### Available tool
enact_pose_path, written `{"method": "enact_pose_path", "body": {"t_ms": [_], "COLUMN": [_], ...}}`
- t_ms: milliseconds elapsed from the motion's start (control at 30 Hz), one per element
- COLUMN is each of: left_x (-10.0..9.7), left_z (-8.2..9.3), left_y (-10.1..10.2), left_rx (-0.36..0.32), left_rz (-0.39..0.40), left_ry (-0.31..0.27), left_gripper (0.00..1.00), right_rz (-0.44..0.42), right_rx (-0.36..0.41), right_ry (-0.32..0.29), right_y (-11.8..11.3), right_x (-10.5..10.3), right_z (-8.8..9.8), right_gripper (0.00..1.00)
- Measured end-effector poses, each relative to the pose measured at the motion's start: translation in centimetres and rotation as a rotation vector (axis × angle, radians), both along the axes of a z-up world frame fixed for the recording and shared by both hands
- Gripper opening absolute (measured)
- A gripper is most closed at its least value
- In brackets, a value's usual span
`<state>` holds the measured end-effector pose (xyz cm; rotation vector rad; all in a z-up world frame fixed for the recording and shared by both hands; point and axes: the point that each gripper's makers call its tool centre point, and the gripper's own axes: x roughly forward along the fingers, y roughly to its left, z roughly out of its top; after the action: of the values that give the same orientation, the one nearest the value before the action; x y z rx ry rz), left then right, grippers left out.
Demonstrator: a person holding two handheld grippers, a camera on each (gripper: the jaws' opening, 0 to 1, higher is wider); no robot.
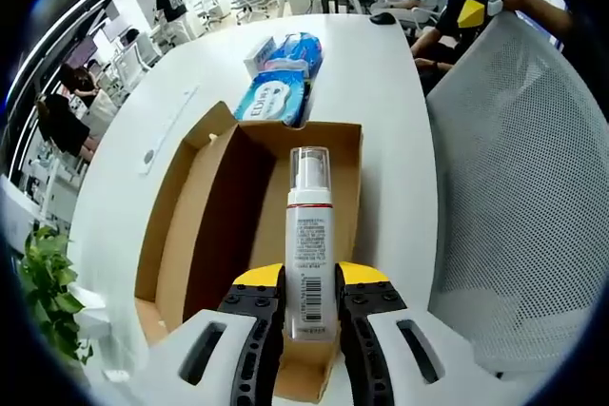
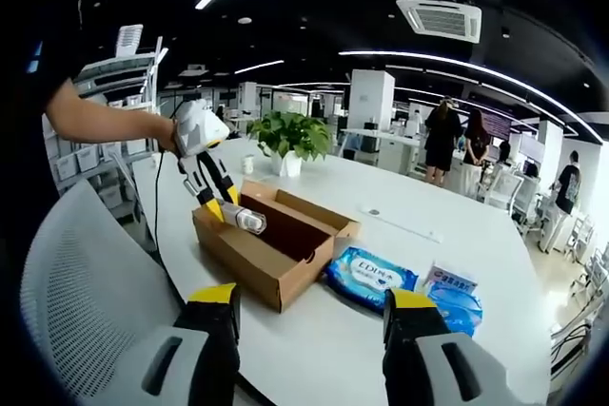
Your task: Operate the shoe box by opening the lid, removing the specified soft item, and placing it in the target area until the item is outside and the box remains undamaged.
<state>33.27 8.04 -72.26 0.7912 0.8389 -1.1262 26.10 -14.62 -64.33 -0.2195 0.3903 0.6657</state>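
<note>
While the open brown cardboard shoe box [image 1: 219, 225] sits flaps-up on the round white surface [image 1: 381, 83], the left tool [image 1: 310, 303] clamps a slim white plastic pump bottle with a red band [image 1: 309, 244] above it. Glossy blue soft wipe packs [image 2: 373, 278] lie beside the box. The right tool [image 2: 309, 303] gapes wide, holding nothing.

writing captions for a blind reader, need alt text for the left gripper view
The left gripper is shut on a white pump bottle, holding it over an open cardboard shoe box on a white table. Blue wet wipe packs lie just beyond the box, and a white mesh chair stands beside the table.
</note>
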Motion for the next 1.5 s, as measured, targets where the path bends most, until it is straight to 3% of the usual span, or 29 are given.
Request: {"method": "enact_pose_path", "body": {"t_ms": [567, 733, 933, 1500], "left_x": [-1.7, -2.1, -2.9, -6.2], "left_z": [1.3, 1.8, 2.1, 2.6], "left_y": [-2.1, -2.8, -3.5, -6.2], "left_rx": [-0.059, -0.108, -0.133, -0.216], "left_rz": [-0.087, -0.109, -0.140, -0.236], "left_ry": [-0.012, -0.011, -0.008, 0.064], "left_gripper": [0.19, 0.19, 0.19, 0.19], "right_rz": [0.139, 0.185, 0.249, 0.332], "right_rx": [-0.021, -0.016, -0.010, -0.019], "right_ry": [-0.008, -0.005, -0.017, -0.013], "right_y": [4.1, 5.7, 7.4, 9.5], "right_x": [0.2, 0.1, -0.3, -0.2], "right_z": [0.1, 0.2, 0.4, -0.9], "right_gripper": [0.55, 0.54, 0.43, 0.38]}}
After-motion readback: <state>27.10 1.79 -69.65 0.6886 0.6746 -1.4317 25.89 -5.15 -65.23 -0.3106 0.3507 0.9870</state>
